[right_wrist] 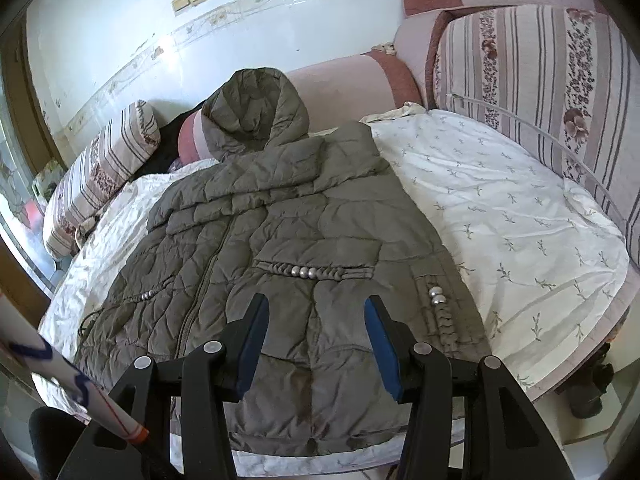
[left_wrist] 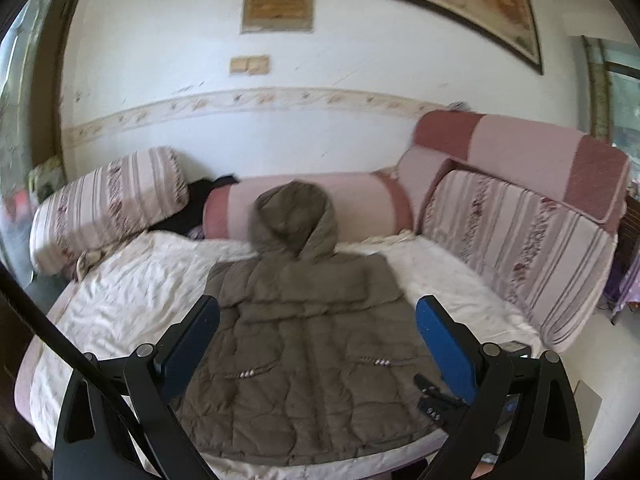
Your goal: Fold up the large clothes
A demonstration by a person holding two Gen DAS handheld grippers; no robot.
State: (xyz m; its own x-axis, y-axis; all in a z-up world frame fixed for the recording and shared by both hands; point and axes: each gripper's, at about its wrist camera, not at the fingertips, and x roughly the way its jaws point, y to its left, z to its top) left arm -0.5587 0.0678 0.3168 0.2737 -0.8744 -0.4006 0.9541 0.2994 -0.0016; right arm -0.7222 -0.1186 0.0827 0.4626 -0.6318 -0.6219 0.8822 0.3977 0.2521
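A hooded, quilted olive-brown puffer jacket [right_wrist: 280, 240] lies front-up on a bed [right_wrist: 520, 216] covered with a white leaf-print sheet, its hood [right_wrist: 252, 116] propped at 12 o'clock against a pink bolster [right_wrist: 352, 80] and its hem hanging toward the bed's near edge at 6 o'clock. Both sleeves appear already turned in across the body, with a beaded cuff [right_wrist: 436, 296] lying along the jacket's right side at about 3 o'clock, so the fold looks to be at its middle stage: the sides are in and the lengthwise fold is not yet made.

The left gripper [left_wrist: 318, 332] hangs well above the jacket, angled gently downward, its blue-padded jaws spread wide and empty, the whole garment framed between them. The right gripper [right_wrist: 318, 344] sits lower and steeper, over the hem zone at 6 o'clock, jaws about half apart with nothing pinched; the fabric between the pads lies flat and undisturbed.

The next move, by the look of it, calls for both grippers to come down to the hem corners, at roughly 7 and 5 o'clock, nip the thick padded edge firmly, and carry it up toward the shoulders. The puffy fill may spring back, and the sheet beneath could be caught up if the pinch goes too deep.
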